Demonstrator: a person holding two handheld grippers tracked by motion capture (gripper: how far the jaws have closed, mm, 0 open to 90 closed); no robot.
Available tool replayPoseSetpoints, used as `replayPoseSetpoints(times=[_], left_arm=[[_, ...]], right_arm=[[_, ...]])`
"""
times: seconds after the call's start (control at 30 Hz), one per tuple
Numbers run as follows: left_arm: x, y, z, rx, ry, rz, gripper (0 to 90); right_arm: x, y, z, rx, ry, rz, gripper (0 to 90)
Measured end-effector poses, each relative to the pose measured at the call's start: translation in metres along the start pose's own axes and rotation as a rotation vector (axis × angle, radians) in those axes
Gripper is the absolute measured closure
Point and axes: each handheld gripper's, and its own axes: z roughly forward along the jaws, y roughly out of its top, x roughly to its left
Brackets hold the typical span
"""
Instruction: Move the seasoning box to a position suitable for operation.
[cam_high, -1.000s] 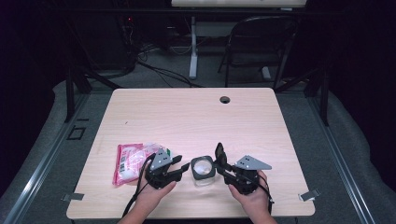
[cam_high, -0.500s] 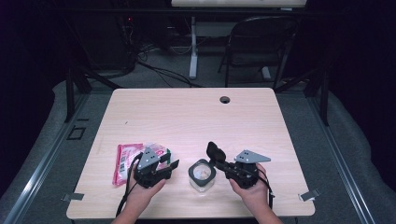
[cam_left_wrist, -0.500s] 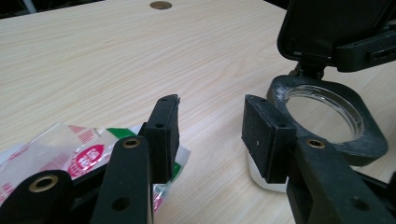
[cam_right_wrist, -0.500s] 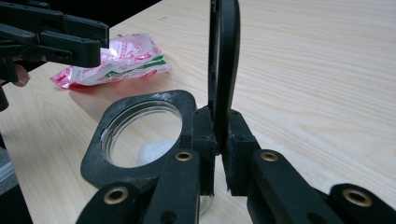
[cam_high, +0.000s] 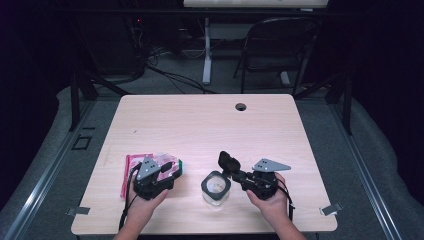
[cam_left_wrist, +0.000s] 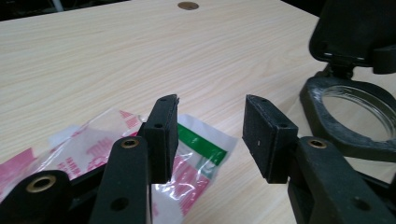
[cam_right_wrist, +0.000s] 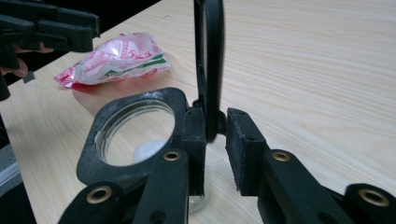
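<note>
The jar (cam_high: 216, 188) sits near the table's (cam_high: 200, 125) front edge, its lid (cam_right_wrist: 208, 65) flipped up between our right gripper's (cam_right_wrist: 217, 140) jaws so it stays open, while our left gripper (cam_left_wrist: 210, 135) hangs open and empty over the packet (cam_high: 160, 167).

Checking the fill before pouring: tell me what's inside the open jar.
Through the jar mouth, a pale white patch shows near the bottom; what it is stays unclear. The black collar hides the sides.
</note>
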Motion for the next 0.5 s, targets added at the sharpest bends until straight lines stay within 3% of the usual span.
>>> replayPoseSetpoints(times=[0.27,0.5], left_arm=[[0.013,-0.002,-0.007,-0.017,0.037,-0.030,54.5],[0.019,-0.006,-0.014,-0.010,0.060,-0.034,51.6]], right_arm=[[-0.004,0.000,-0.004,-0.006,-0.006,0.031,84.3],[-0.013,0.008,0.005,-0.013,-0.012,0.054,82.7]])
